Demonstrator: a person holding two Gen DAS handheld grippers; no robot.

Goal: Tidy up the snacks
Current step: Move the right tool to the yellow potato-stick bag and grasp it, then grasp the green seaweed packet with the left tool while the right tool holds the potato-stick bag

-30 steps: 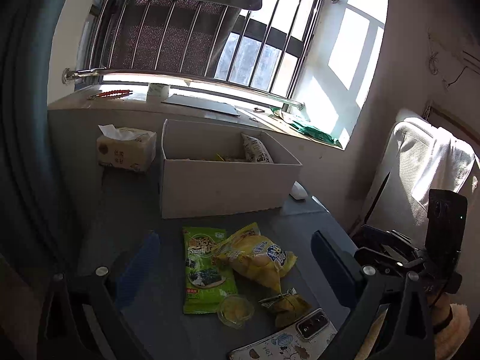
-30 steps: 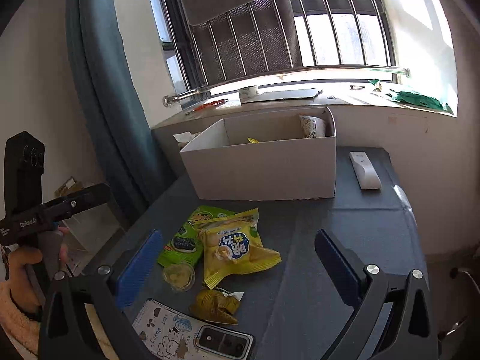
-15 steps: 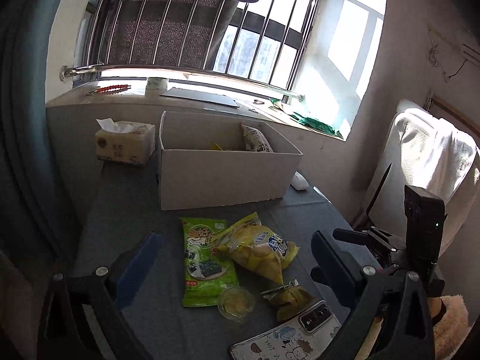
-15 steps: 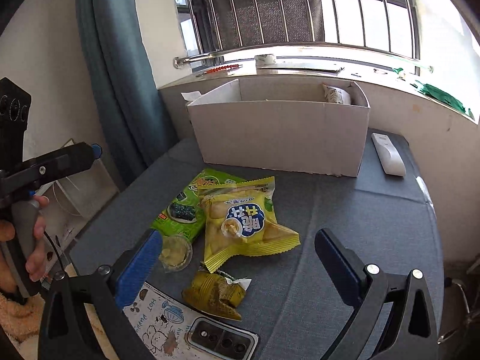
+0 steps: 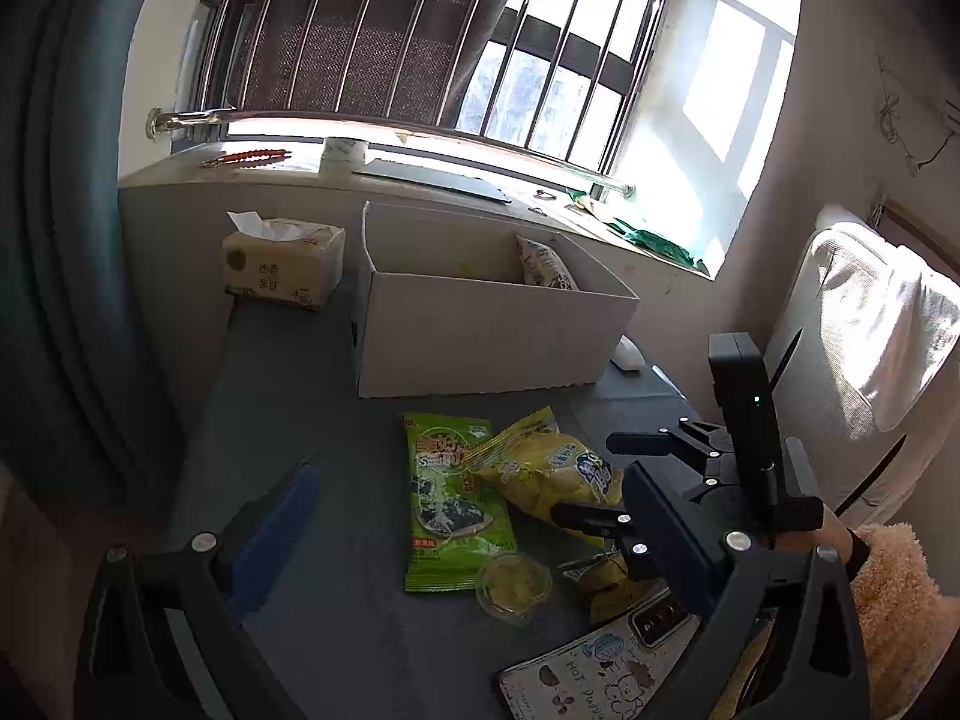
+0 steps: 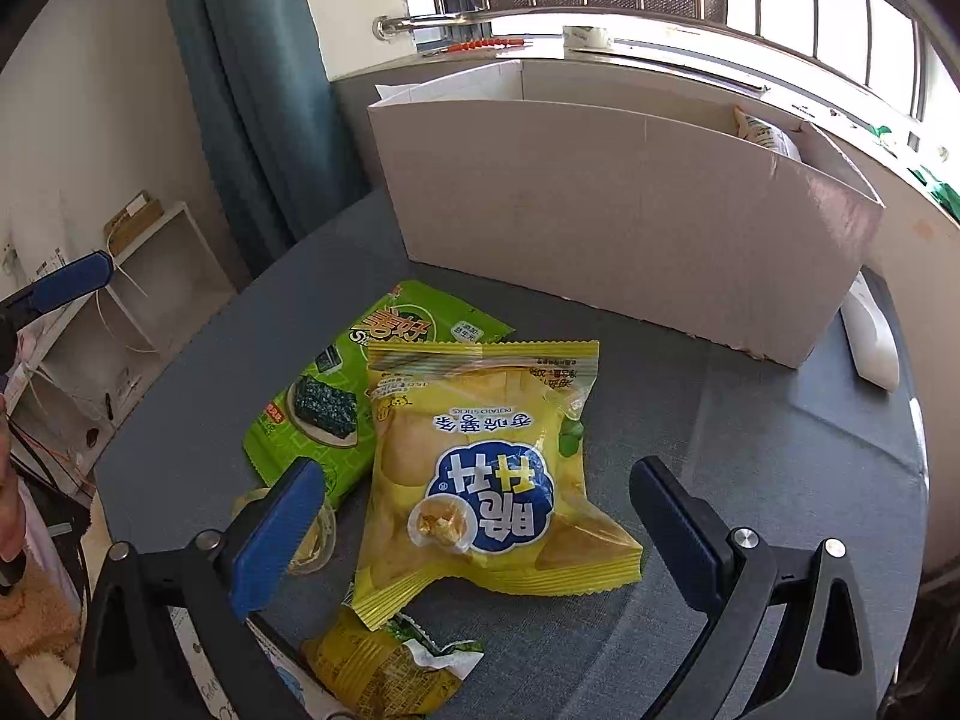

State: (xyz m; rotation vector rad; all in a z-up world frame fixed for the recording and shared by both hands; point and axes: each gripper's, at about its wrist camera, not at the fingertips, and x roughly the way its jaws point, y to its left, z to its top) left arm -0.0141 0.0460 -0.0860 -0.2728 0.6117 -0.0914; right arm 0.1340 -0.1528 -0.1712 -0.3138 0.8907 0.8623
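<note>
A yellow chip bag (image 6: pixel 480 474) lies on the grey table, overlapping a green seaweed packet (image 6: pixel 354 378). A small clear jelly cup (image 5: pixel 513 581) and a crumpled yellow wrapper (image 6: pixel 384 666) lie nearer me. A white cardboard box (image 6: pixel 624 216) stands behind, with a snack bag (image 5: pixel 543 264) inside. My right gripper (image 6: pixel 474 516) is open, low over the table, its fingers on either side of the chip bag. It also shows in the left wrist view (image 5: pixel 624 480). My left gripper (image 5: pixel 474 516) is open and empty, held back above the table.
A tissue box (image 5: pixel 282 264) stands left of the cardboard box. A white remote (image 6: pixel 873 336) lies right of it. A phone on a printed card (image 5: pixel 600 654) lies at the table's near edge. A curtain (image 6: pixel 252 90) hangs left; a white shelf (image 6: pixel 120 300) stands beside the table.
My right gripper has moved forward and down to the chip bag, which now lies between its fingers. My left gripper has shifted only slightly.
</note>
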